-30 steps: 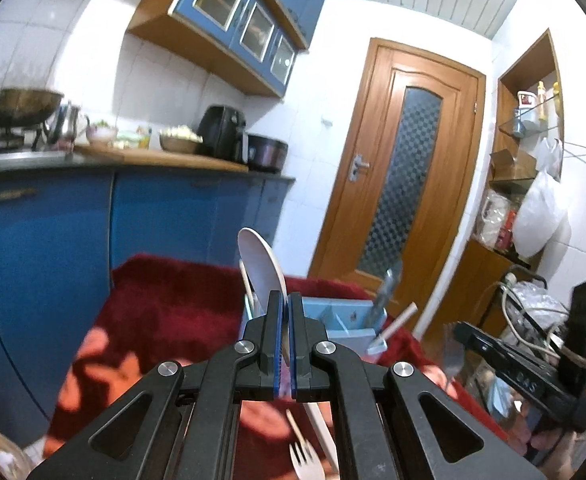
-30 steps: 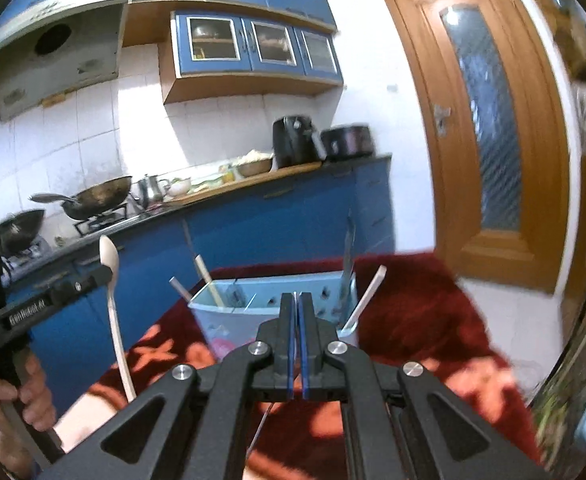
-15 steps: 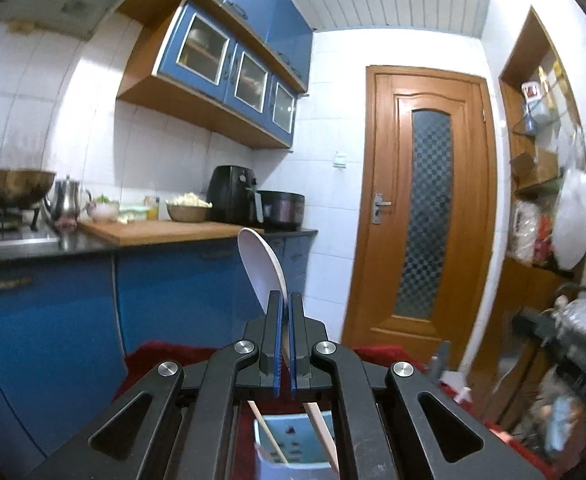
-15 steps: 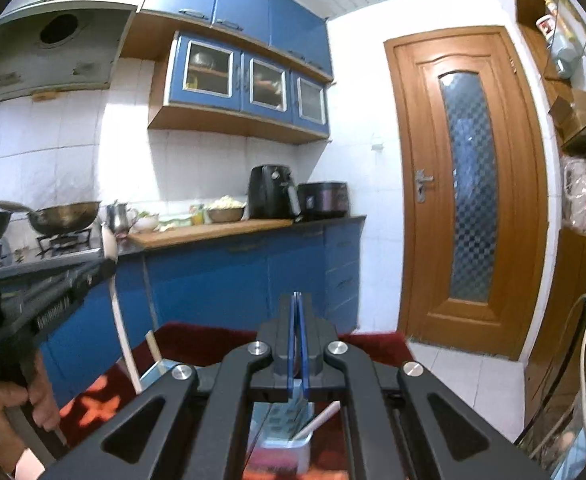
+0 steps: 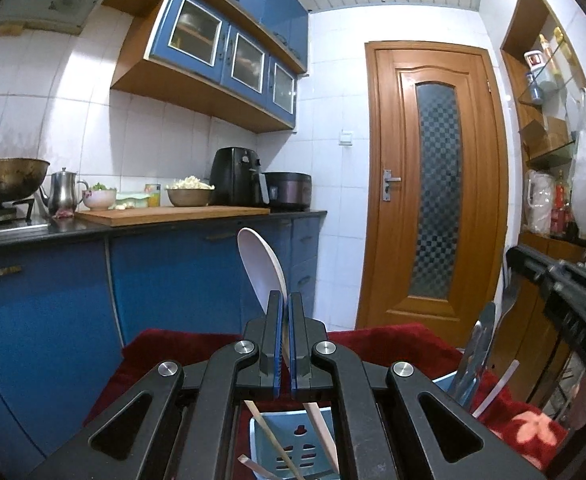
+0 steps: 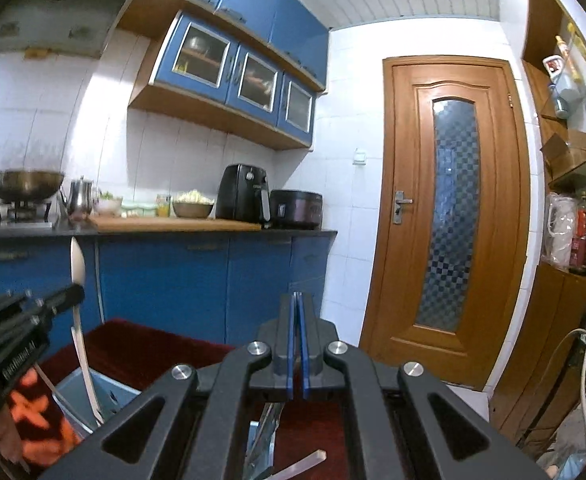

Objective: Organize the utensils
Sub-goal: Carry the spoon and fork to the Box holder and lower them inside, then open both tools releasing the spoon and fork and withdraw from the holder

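My left gripper is shut on a white spoon, bowl up, its handle running down behind the fingers toward the light blue utensil holder below. Chopsticks and other handles stand in the holder. My right gripper is shut, and I cannot tell whether it holds anything; a metal utensil shows beneath it. The right wrist view shows the left gripper at the left with the spoon over the holder. Metal utensils stand in the holder's right side.
The holder sits on a red flowered cloth. Blue cabinets with a cluttered counter stand behind, and a wooden door to the right. Shelves and cables are at far right.
Both grippers have risen and tilted up, so the holder dropped to the bottom of both views. The left gripper keeps the spoon, now with its handle over the holder.
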The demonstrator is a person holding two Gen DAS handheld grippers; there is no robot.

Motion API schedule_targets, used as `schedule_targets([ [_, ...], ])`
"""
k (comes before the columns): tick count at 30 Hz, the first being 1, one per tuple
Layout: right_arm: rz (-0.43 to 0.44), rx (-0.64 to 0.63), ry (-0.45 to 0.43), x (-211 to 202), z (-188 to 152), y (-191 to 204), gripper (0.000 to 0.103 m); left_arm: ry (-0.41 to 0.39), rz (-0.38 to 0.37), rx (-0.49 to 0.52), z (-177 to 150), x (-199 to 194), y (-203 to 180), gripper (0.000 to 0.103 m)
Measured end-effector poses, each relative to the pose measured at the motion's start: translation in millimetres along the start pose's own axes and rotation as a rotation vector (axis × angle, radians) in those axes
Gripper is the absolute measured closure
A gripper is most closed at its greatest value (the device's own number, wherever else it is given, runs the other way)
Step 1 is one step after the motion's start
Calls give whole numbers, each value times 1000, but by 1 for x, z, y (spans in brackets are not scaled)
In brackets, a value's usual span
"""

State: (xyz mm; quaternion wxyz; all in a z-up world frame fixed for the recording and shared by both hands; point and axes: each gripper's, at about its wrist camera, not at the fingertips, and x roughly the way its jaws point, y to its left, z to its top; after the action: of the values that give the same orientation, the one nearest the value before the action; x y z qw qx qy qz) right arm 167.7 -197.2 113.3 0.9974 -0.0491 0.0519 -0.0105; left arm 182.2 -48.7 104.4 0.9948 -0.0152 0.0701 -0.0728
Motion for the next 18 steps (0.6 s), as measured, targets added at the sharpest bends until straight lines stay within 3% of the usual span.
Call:
schedule_targets([
  [9, 69, 19, 82, 7, -21, 5, 98, 67, -8, -16, -10, 12, 0, 100],
  [12, 102, 57, 91, 6, -22, 2, 82, 90, -14, -36, -10, 14, 1, 86],
  [18, 144, 125, 85, -3, -18, -6, 80, 91, -24, -37, -4, 3, -1, 80],
])
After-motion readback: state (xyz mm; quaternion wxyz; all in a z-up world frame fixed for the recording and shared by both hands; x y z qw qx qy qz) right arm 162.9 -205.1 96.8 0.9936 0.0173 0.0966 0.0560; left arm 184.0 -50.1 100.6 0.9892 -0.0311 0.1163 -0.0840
